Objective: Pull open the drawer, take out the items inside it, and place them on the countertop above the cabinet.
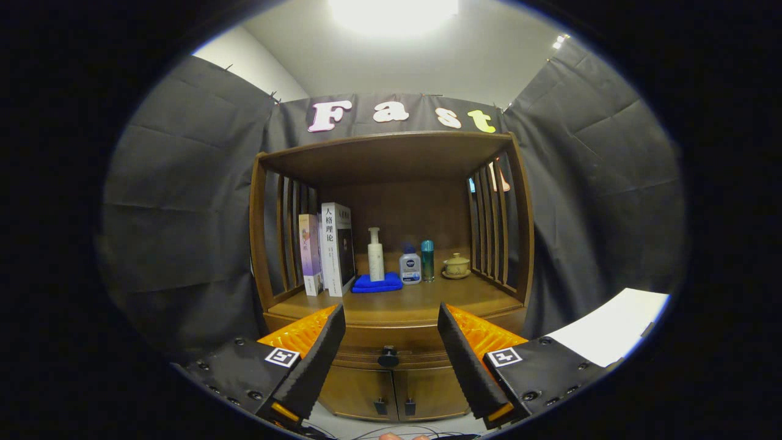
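Nothing of the task looks done yet — the drawer [391,348] sits flush in the cabinet [391,366] front just under the countertop [427,302], its dark knob [388,355] untouched, so opening it, emptying it and setting the contents up top all remain. The gripper [391,354] is held level and square to the cabinet front, fingers spread wide with nothing between them but the knob beyond, short of contact. Along the countertop's back edge stand books [330,249], a pump bottle [375,255] on a blue cloth [377,283], two small bottles — and a lidded cup [456,266] toward the right side.
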A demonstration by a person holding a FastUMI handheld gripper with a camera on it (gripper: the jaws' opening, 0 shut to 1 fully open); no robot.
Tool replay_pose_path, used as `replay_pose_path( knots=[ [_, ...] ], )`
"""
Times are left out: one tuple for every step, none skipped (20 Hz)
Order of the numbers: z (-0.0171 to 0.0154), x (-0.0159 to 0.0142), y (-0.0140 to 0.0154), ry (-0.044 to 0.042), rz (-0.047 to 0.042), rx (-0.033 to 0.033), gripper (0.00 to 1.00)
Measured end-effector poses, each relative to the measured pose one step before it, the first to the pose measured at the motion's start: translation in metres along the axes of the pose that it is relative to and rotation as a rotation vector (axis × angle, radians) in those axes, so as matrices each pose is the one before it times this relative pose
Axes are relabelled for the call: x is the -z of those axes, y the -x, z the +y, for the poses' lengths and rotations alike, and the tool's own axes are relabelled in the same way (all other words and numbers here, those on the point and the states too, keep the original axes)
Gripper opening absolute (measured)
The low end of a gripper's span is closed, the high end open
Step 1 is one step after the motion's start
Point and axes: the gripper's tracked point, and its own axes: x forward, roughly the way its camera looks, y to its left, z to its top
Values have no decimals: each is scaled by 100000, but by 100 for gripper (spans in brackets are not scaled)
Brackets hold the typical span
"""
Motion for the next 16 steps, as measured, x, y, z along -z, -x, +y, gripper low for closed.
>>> replay_pose_path(
  knots=[
    [-7, 616, -455, 397, 566, 79, 96],
    [-175, 735, -504, 756, 855, 824, 96],
    [-124, 518, -598, 1527, 482, 649, 96],
    [-56, 558, -706, 1607, 445, 395, 96],
    [31, 559, -636, 1397, 663, 58, 96],
    [102, 697, -732, 1003, 888, -105, 96],
    [54, 699, -721, 269, 1306, -109, 96],
    [113, 893, -721, -641, 1700, -461, 96],
    [173, 811, -712, -1396, 1901, -742, 96],
    [-7, 879, -632, -1692, 2069, -645, 96],
    [14, 890, -708, -1525, 2159, -373, 96],
    [53, 806, -662, -1022, 2075, -163, 96],
    [7, 585, -603, -345, 1430, -133, 96],
    [-115, 488, -677, 218, 1121, 352, 96],
    [-264, 538, -565, 313, 978, 1291, 96],
    [-163, 566, -640, -233, 938, 629, 96]
  ],
)
